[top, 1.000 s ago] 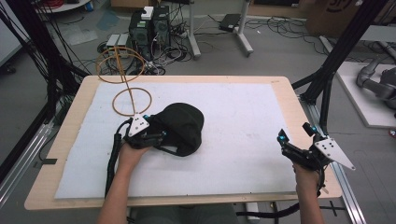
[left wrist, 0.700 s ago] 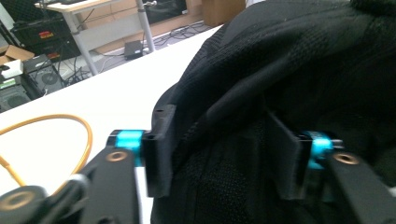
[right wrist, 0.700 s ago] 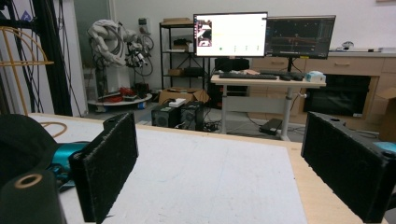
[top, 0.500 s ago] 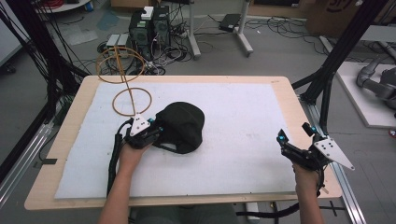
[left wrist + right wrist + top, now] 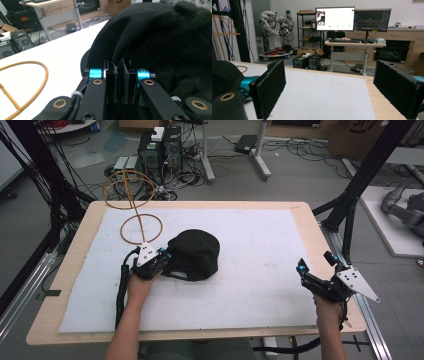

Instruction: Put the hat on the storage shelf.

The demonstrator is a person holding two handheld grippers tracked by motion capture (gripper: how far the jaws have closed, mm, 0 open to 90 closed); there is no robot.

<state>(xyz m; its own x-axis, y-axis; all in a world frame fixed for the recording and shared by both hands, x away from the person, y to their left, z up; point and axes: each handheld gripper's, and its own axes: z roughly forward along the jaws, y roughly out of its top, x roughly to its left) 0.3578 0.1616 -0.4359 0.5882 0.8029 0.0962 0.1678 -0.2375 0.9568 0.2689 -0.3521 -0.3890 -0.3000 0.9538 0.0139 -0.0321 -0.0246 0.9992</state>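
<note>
Two tongs are working over the bench (image 5: 300,220). The left tongs (image 5: 165,256) have just been closing and are now pinching the near-left edge of the black cap (image 5: 195,254), a fold of fabric caught between the jaws in the left gripper view. The cap is lying on the white mat (image 5: 260,270), left of centre, beside the wire hoop stand (image 5: 141,227). The right tongs (image 5: 316,262) are hanging wide open and holding nothing, over the mat's right edge, well apart from the cap.
</note>
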